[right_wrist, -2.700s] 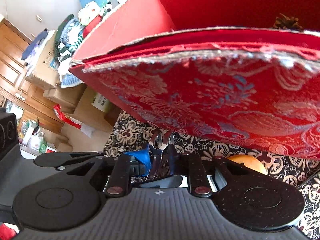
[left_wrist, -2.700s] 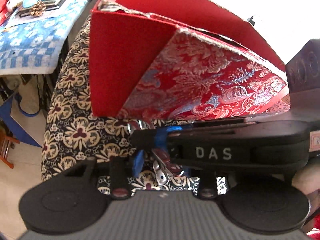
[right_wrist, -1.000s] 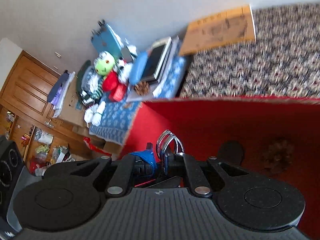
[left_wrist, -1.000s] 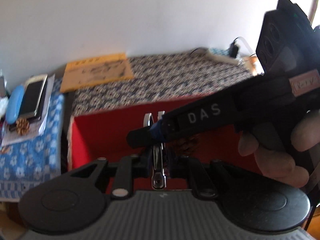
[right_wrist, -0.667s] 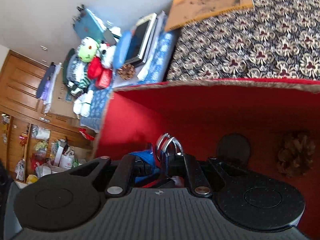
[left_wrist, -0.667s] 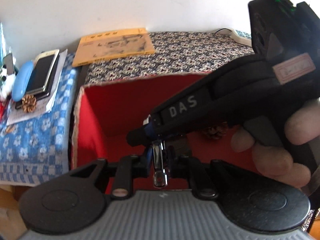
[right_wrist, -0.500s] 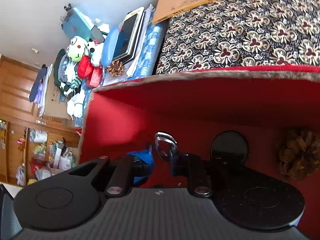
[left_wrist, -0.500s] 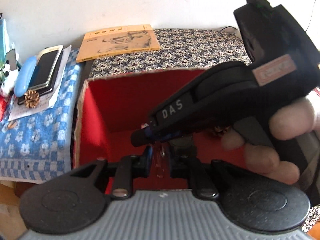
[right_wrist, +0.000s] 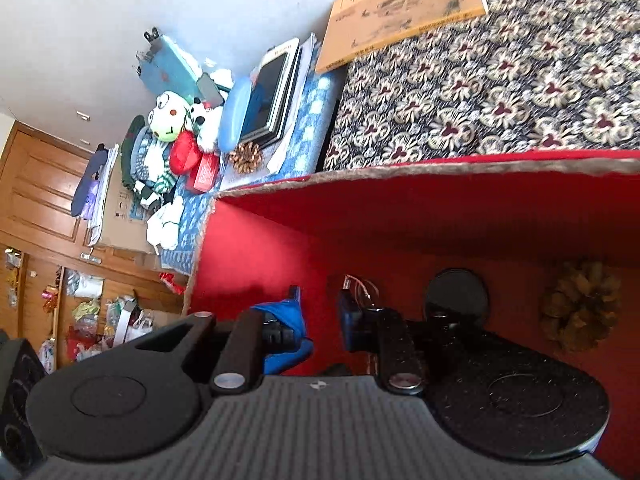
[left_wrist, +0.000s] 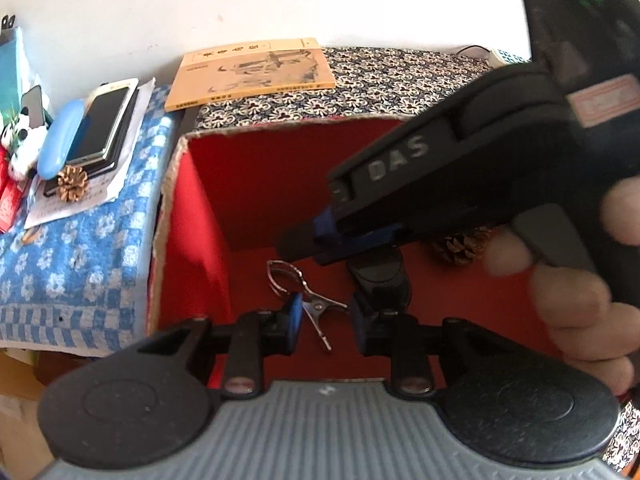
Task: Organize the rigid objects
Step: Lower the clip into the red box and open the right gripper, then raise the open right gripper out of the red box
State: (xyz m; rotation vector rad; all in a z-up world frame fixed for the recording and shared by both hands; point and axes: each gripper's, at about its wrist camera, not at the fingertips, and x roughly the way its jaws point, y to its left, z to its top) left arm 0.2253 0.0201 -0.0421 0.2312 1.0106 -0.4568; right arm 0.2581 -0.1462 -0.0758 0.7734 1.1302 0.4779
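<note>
Looking from the left wrist, "DAS" is read on the right gripper (left_wrist: 316, 240), one metal clip (left_wrist: 308, 300) is seen lying in the red box (left_wrist: 256, 184) between the spread fingers of the left gripper (left_wrist: 326, 322), while from the right wrist, those jaws are seen apart, with one pinecone (right_wrist: 580, 306) and two plush toys (right_wrist: 168, 118) shown.

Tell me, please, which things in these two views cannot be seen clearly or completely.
- Black round object, right wrist view: lower part behind the right gripper; identity unclear.
- Pine cone, left wrist view: mostly behind the right gripper's body.
- Metal clip, left wrist view: partly behind the left gripper's fingers.
- Red box: near wall hidden in both views.
</note>
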